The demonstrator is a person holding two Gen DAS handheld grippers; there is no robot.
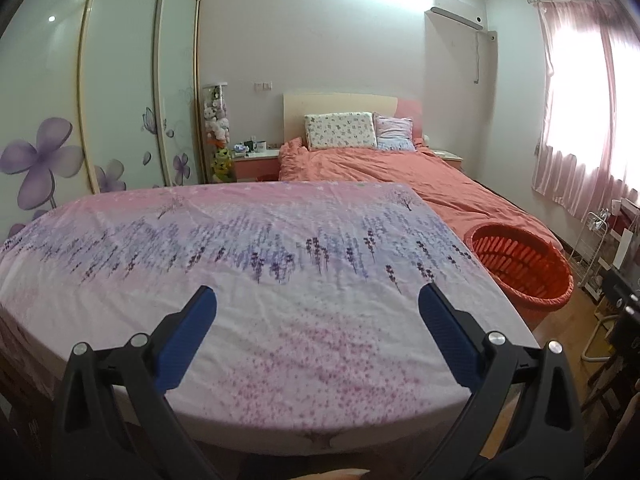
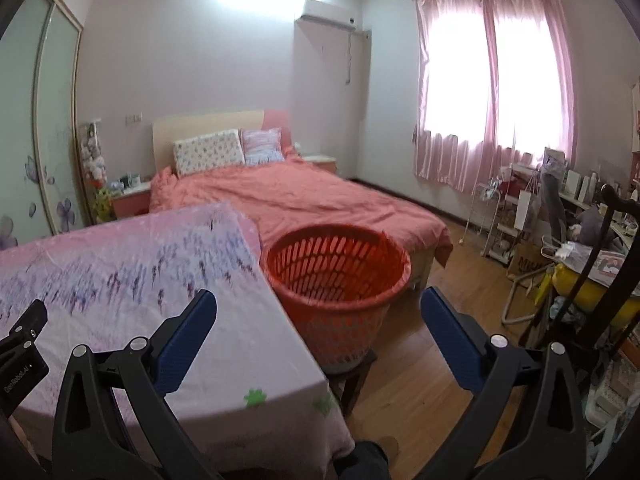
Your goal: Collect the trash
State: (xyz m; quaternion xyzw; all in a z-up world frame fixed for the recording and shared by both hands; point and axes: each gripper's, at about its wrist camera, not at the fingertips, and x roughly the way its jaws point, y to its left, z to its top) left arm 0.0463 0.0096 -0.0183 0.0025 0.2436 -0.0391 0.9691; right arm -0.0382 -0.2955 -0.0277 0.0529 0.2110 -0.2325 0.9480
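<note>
A red slatted plastic basket [image 2: 338, 280] stands on a dark stool beside the right edge of a table covered with a pink and lavender flowered cloth [image 1: 256, 280]; its inside looks bare. The basket [image 1: 520, 268] also shows at the right in the left wrist view. My left gripper [image 1: 318, 300] is open over the near part of the cloth, nothing between its blue pads. My right gripper [image 2: 318, 304] is open too, just short of the basket, at the table's right edge. No trash shows on the cloth in either view.
An orange-covered bed [image 2: 288, 200] with two pillows lies behind the table. A wardrobe with flower-print sliding doors [image 1: 120, 92] fills the left wall. Cluttered shelves, a chair and a desk [image 2: 560, 240] crowd the right side below a pink-curtained window. Wooden floor [image 2: 436, 360] runs between basket and clutter.
</note>
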